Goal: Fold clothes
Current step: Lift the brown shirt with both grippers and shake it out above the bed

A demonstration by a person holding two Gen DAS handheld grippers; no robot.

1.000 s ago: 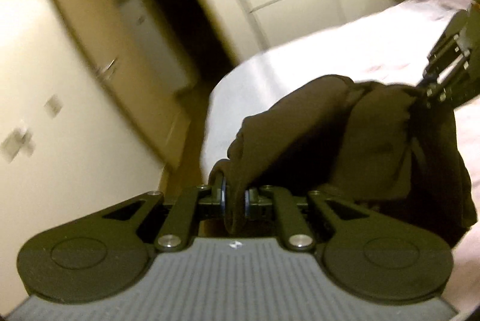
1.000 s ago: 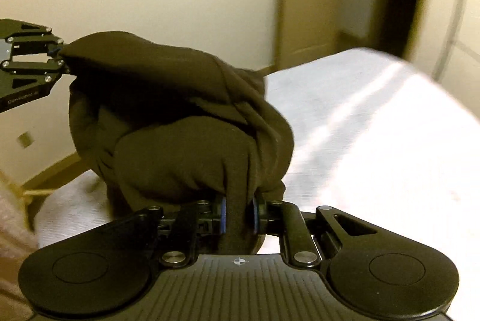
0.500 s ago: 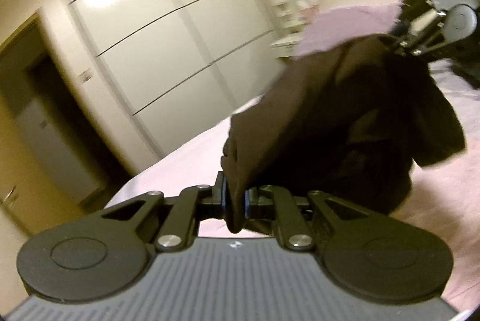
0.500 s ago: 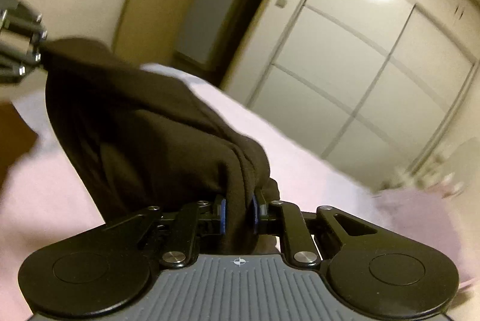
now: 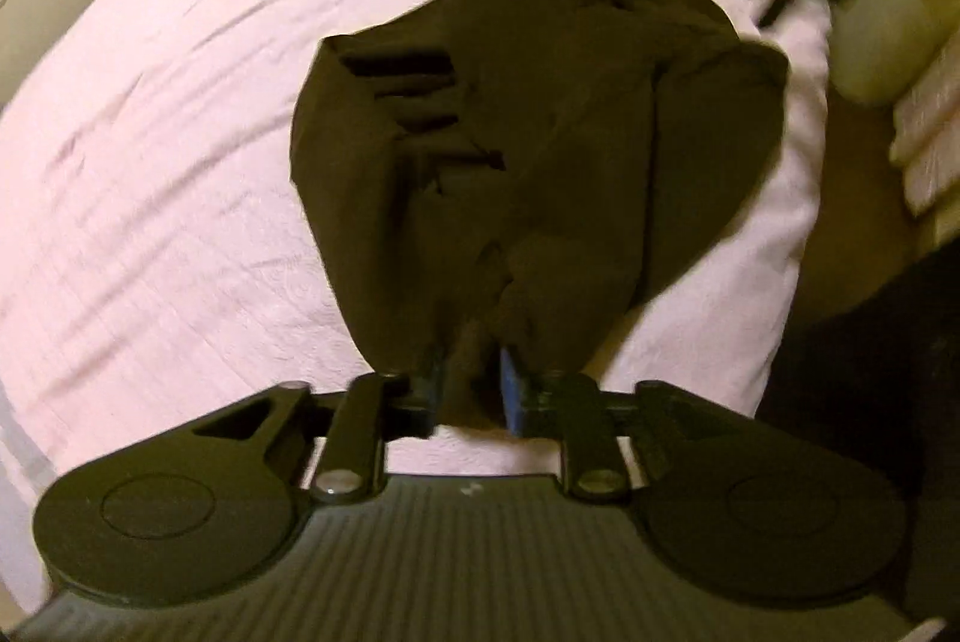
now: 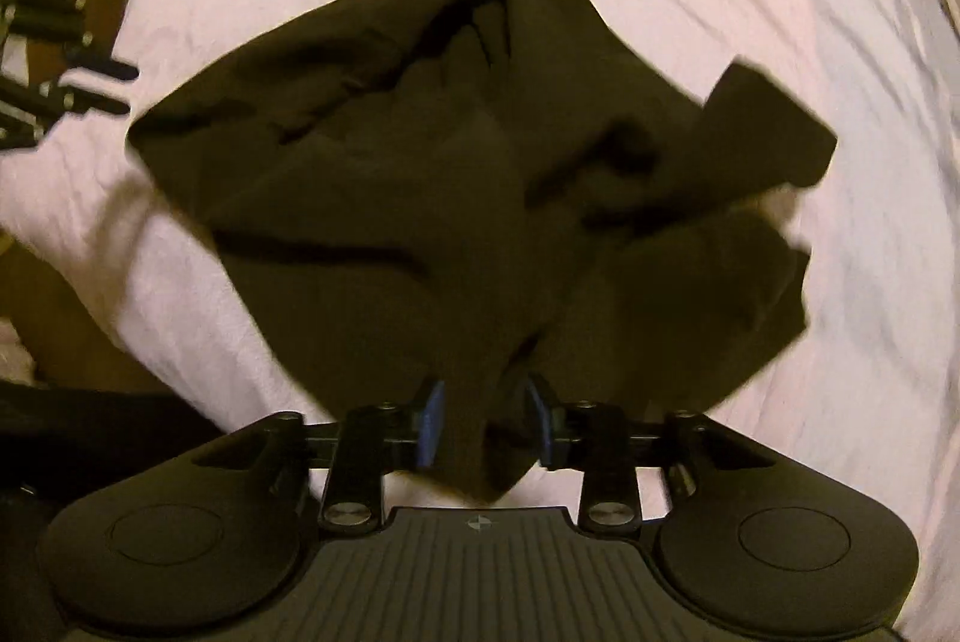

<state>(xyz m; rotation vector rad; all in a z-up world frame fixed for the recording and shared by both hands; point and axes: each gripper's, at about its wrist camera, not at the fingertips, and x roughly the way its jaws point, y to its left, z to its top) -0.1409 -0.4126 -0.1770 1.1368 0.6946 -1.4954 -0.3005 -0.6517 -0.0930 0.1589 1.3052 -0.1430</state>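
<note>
Two grippers, one dark garment (image 5: 528,150), both views looking down onto a pink bed (image 5: 156,174)

Left gripper (image 5: 471,393): jaws part-spread, blue pads visible either side of a bunch of dark cloth that runs between them. Cannot tell whether the pads bite or the cloth merely passes through (frame smeared). Ahead of these jaws the garment fans out in a crumpled wedge, widest at the far end.

Right gripper (image 6: 483,417): jaws likewise apart, a tongue of the same cloth hanging between the blue pads and down past them. Grip or loose contact: cannot tell. Ahead of the jaws the cloth spreads in rumpled lobes, one flap off to the right.

Garment state: bunched, creased, no flat panel or clean fold edge visible. Whether it rests on the bed or hangs just above it is not settled by these views. Left gripper's linkage also shows at the far left of the right view, just beside the cloth edge.

Step in hand (judgement): laying the garment down onto the bed for spreading, with both jaws at or near letting go.

Next move calls for: cloth flattened ahead of the jaws, then edges or corners found among the wrinkles; thin dark fabric on soft bedding will be hard to pinch singly, and a deep bite risks catching the bedcover too
</note>
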